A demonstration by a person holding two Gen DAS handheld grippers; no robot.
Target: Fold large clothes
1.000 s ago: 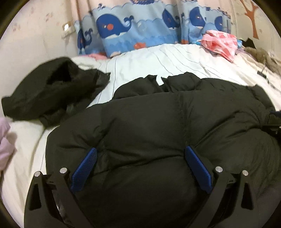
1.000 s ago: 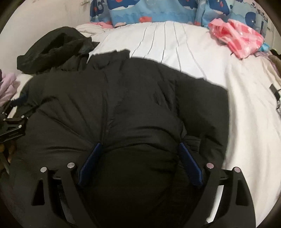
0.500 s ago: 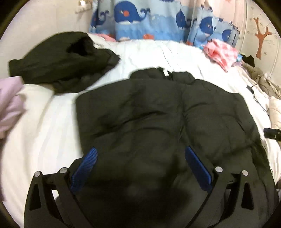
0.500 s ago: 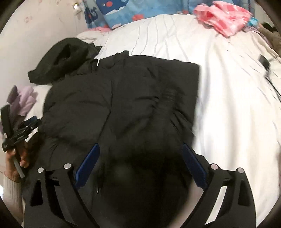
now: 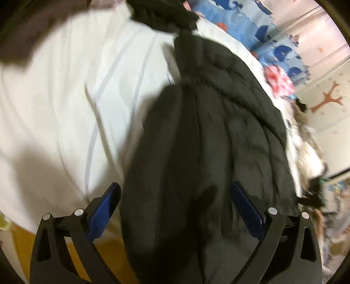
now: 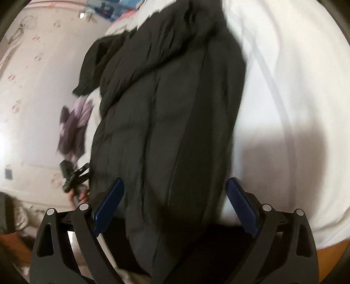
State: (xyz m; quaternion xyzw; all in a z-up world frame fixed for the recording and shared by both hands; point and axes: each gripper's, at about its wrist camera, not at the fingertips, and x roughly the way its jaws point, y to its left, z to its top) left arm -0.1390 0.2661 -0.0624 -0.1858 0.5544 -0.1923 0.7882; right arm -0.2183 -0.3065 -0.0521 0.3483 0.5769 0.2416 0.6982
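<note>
A black puffer jacket (image 5: 218,122) lies on a white striped bedsheet (image 5: 72,104), folded into a long narrow bundle. In the left wrist view it runs from between the fingers of the left gripper (image 5: 175,209) up toward 12 o'clock, its far end near a second dark garment (image 5: 161,13) at about 12 o'clock. The left jaws stand wide apart, the blue pads (image 5: 105,209) clear of the fabric on the 9 o'clock side; the pad at 3 o'clock sits over the jacket's edge, and blur hides whether it touches. Nothing looks gripped.

In the right wrist view the jacket (image 6: 166,122) again fills the gap ahead of the right gripper (image 6: 175,207), stretching to 12 o'clock. Those jaws have just been opening and now stand wide, with the jacket between them but not pinched by the pads (image 6: 109,205). At 9 o'clock a hand (image 6: 78,192) holds the other gripper beside a lilac garment (image 6: 74,126).

Compared with a second ago, both views have rolled and swung sideways: the jacket, then spread broad across each frame with sleeves out, now appears as a slim lengthwise fold, and the whale-print pillows (image 5: 277,50) have slid to 1 o'clock. Both frames are motion-blurred.
</note>
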